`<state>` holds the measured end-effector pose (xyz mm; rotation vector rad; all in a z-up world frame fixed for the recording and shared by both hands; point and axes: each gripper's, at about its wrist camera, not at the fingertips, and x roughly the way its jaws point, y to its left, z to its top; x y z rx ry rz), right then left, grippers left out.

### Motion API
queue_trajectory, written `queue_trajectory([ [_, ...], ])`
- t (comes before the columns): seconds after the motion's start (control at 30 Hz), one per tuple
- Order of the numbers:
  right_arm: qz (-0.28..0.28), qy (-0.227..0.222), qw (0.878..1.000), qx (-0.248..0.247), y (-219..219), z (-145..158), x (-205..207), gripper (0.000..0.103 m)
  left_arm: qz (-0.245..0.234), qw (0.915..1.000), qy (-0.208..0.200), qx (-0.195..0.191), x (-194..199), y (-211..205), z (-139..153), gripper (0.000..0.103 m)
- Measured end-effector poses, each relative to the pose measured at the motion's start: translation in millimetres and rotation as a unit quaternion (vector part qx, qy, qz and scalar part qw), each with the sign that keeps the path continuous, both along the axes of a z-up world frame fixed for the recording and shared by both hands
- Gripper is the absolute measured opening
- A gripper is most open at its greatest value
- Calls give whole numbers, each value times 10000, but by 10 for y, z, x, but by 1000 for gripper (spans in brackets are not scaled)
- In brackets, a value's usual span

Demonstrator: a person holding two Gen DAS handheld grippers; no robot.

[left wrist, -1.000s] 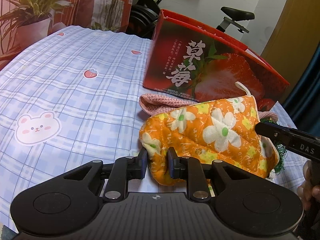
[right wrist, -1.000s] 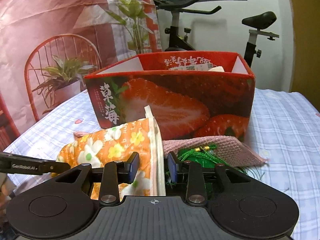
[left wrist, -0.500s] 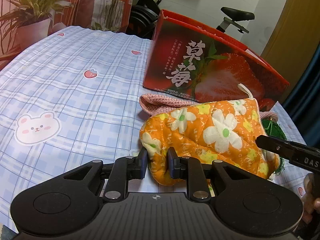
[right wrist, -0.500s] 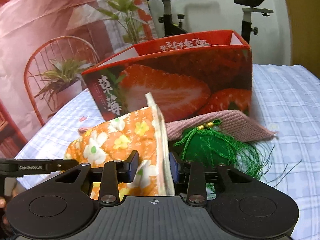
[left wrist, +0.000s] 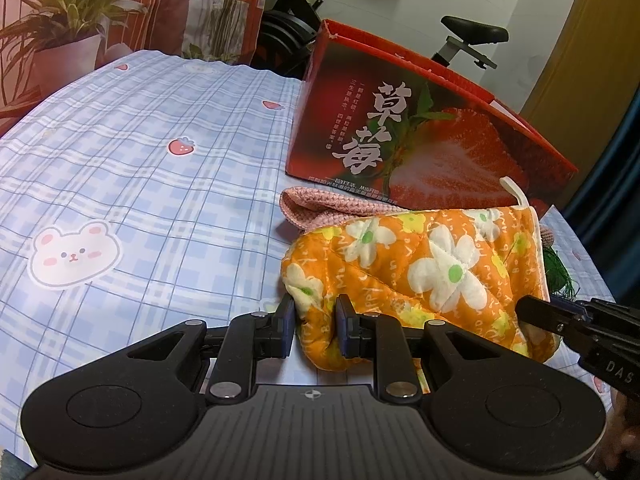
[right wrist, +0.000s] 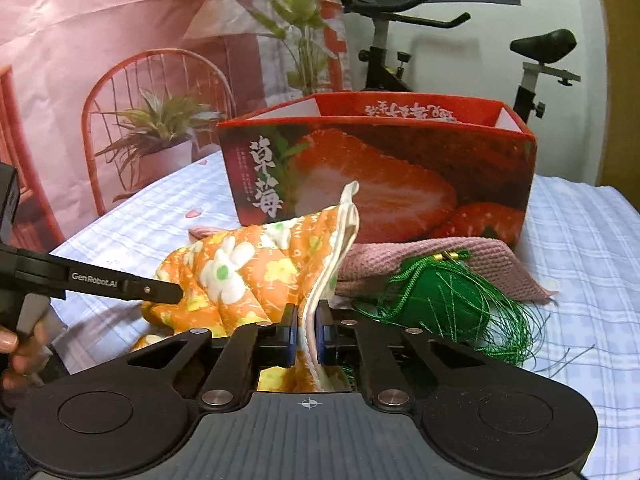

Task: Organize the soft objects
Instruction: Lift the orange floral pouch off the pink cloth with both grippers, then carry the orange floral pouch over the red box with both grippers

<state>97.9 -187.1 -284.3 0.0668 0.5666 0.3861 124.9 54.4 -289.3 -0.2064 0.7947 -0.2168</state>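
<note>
We hold an orange flowered mitt (left wrist: 432, 276) between both grippers, above a bed (left wrist: 140, 168) covered in a blue checked sheet. Our left gripper (left wrist: 316, 326) pinches the mitt's rounded end, its jaws narrow and pressing into the padding. Our right gripper (right wrist: 306, 336) has just been closing, and its jaws now clamp the mitt's white trimmed edge (right wrist: 320, 300) nearly shut. The mitt sits near the bed's middle, just in front of a red strawberry box (right wrist: 380, 184). A pink cloth (right wrist: 432, 266) lies under it, against the box. A green tassel (right wrist: 444, 300) rests on the cloth, beside the right gripper; whether it touches the mitt we cannot tell. A hand (right wrist: 20, 356) shows at the left edge.
</note>
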Motion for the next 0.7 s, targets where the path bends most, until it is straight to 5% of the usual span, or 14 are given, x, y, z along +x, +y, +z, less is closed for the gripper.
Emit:
queue_trajectory([
  [0.53,26,83,9999,-99,23,-62,3,8,7,9999,56,-89,-6,18,36,21],
  [0.7,60,-24,10000,-55,19,19,-5,7,-139,9991,-391,39,-33,34,333,14],
])
